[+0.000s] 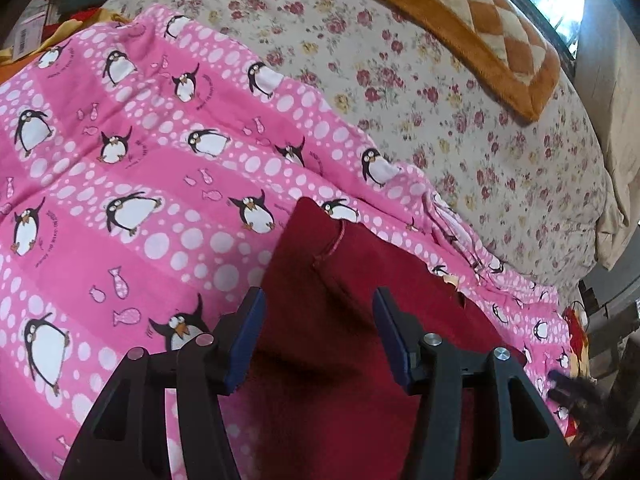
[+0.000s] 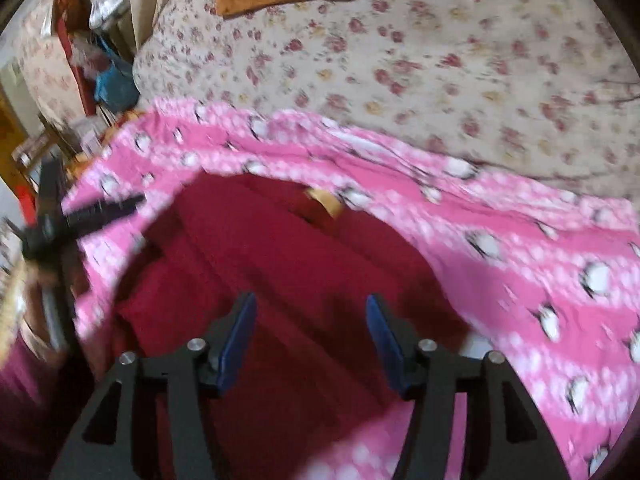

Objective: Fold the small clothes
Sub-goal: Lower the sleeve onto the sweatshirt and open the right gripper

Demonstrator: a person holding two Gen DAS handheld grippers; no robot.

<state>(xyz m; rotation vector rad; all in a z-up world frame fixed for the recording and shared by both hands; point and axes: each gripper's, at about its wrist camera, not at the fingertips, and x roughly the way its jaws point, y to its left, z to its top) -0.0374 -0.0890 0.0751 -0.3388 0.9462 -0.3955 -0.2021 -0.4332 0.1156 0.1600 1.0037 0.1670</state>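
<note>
One dark red garment (image 1: 328, 320) lies on the pink penguin-print sheet (image 1: 120, 200) near its front edge, with layered edges in the right wrist view suggesting that at least one fold is made; whether further folds remain cannot be judged. The left gripper (image 1: 318, 336) and the right gripper (image 2: 310, 344) each hang over the red cloth, jaws apart, gripping nothing. Count: one garment, one pink sheet, one floral bedspread (image 1: 440, 100), one orange checked cushion (image 1: 480, 24), two grippers.

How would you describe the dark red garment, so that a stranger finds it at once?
Find the pink penguin blanket spread over the flowered bedcover. The dark red garment lies on its near part, under the grippers. It alone is plain, with no print.
</note>
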